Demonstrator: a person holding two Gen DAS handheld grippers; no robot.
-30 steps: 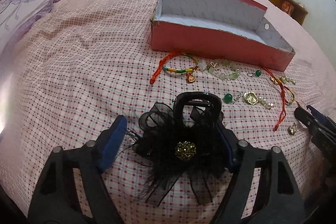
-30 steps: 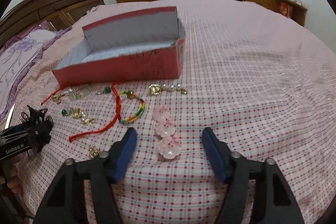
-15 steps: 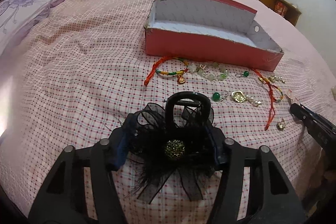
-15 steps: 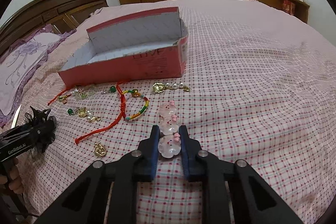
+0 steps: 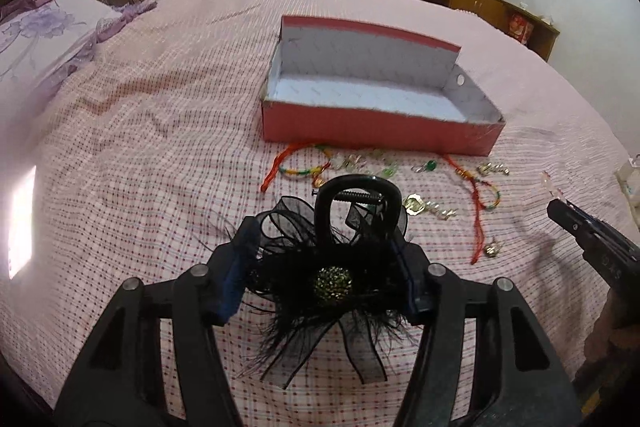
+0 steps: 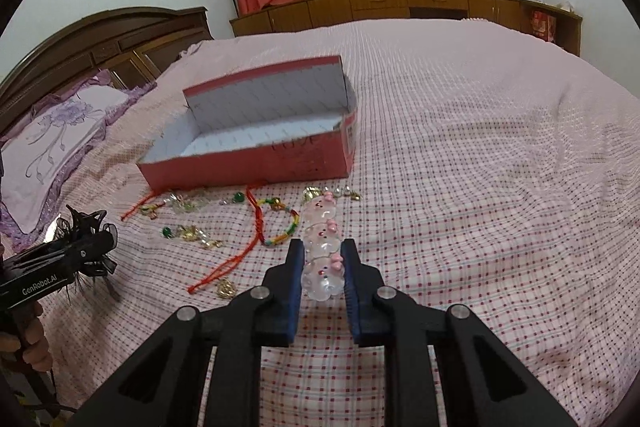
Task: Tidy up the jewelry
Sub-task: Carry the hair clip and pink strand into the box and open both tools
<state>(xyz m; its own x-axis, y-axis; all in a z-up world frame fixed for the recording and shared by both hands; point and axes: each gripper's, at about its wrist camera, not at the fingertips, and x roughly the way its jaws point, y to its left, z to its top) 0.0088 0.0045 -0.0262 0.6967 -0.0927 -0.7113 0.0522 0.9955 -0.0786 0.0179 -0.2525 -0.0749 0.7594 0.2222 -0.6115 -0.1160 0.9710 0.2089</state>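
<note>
We have both pieces lifted: the left gripper point(image 5: 324, 267) clamps the black feathered hair claw point(image 5: 332, 267), the right gripper point(image 6: 322, 277) pinches the clear pink flower clip point(image 6: 322, 251), both short of the open red cardboard box point(image 5: 380, 131). Next we carry them over its near wall.

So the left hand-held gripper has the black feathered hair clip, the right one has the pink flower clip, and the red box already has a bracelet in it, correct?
Not quite. The red box has nothing in it: the left wrist view shows only its bare white floor. The bracelet lies on the bedspread in front of it. The rest holds: the left hand-held gripper grips the black feathered hair clip, and the right hand-held gripper grips the pink flower clip.
</note>
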